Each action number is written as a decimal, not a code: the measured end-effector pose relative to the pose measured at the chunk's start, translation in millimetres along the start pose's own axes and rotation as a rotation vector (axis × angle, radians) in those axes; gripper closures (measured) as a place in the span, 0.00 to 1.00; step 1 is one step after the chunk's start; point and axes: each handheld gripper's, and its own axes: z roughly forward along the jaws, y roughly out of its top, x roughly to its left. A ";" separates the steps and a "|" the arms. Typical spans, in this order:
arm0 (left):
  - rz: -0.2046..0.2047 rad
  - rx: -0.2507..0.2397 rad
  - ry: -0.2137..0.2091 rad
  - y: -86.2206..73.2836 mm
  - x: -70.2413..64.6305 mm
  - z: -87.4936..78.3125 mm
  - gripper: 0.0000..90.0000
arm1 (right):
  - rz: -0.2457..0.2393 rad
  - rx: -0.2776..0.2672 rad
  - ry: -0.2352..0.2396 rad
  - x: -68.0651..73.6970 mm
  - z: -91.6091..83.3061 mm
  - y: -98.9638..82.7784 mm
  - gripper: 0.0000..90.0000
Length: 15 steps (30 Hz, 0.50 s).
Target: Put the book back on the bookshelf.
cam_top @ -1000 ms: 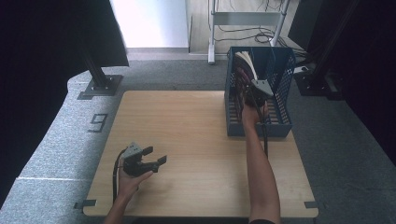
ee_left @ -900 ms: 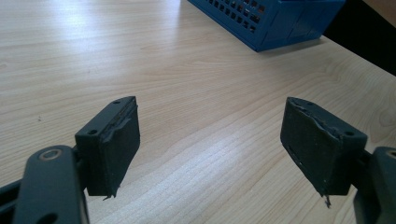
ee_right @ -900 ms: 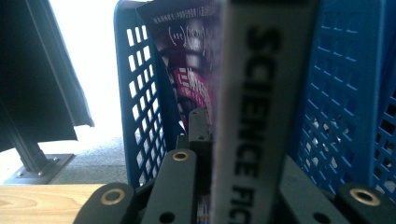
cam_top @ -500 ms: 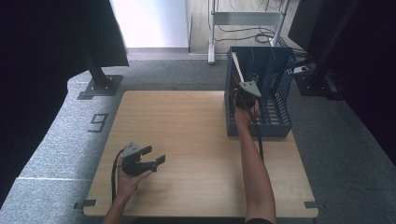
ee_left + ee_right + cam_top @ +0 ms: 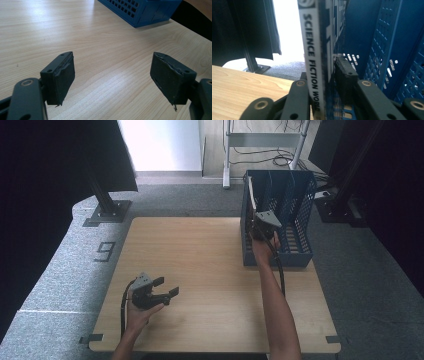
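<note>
A thin magazine [image 5: 251, 195] stands upright on its edge in the left slot of the blue mesh file rack [image 5: 300, 255] at the table's far right. In the right gripper view its white spine [image 5: 312, 50] reads "SCIENCE FICTION WORLD". My right gripper [image 5: 256, 217] reaches into the rack [image 5: 387, 50], and its jaws have just been opening, with the magazine still between them. The right pad [image 5: 344, 72] sits just beside the cover; the left pad is hidden behind the spine. My left gripper [image 5: 166, 286] rests open near the table's front left, nothing between its pads [image 5: 60, 75].
The wooden table [image 5: 200, 255] stands on grey carpet. The rack's corner [image 5: 140, 10] shows far ahead of the left gripper. A white metal stand [image 5: 227, 155] and cables lie beyond the table, with dark curtains at both sides.
The magazine has gone from tilted over the rack to upright against its left side. The right hand has shifted slightly with it. The left gripper has stayed put.
</note>
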 end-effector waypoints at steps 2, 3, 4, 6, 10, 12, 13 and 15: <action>-0.001 0.000 0.001 0.0 0.4 -0.1 0.22 | -0.003 -0.002 0.000 0.0 1.5 0.0 0.83; -0.003 -0.001 0.003 0.0 0.7 -0.1 0.22 | -0.004 -0.005 -0.001 -0.2 2.4 -0.1 0.83; -0.004 -0.001 0.004 0.0 1.2 -0.1 0.22 | -0.003 -0.014 -0.002 -0.2 4.4 -0.2 0.83; -0.005 -0.001 0.004 -0.2 2.1 0.0 0.22 | -0.004 -0.019 -0.002 -0.3 5.5 -0.3 0.83; -0.008 0.002 0.006 -0.7 3.4 0.3 0.22 | 0.009 -0.039 0.001 -1.8 10.0 -1.9 0.84; -0.010 0.002 0.007 -0.9 3.9 0.4 0.22 | 0.013 -0.033 0.001 -2.3 12.0 -0.9 0.84; -0.009 0.002 0.007 -0.9 4.2 0.3 0.22 | 0.011 -0.031 -0.002 -2.3 13.3 0.0 0.84; -0.010 0.001 0.009 -0.9 4.6 0.0 0.22 | 0.008 -0.027 -0.001 -2.4 15.8 1.2 0.83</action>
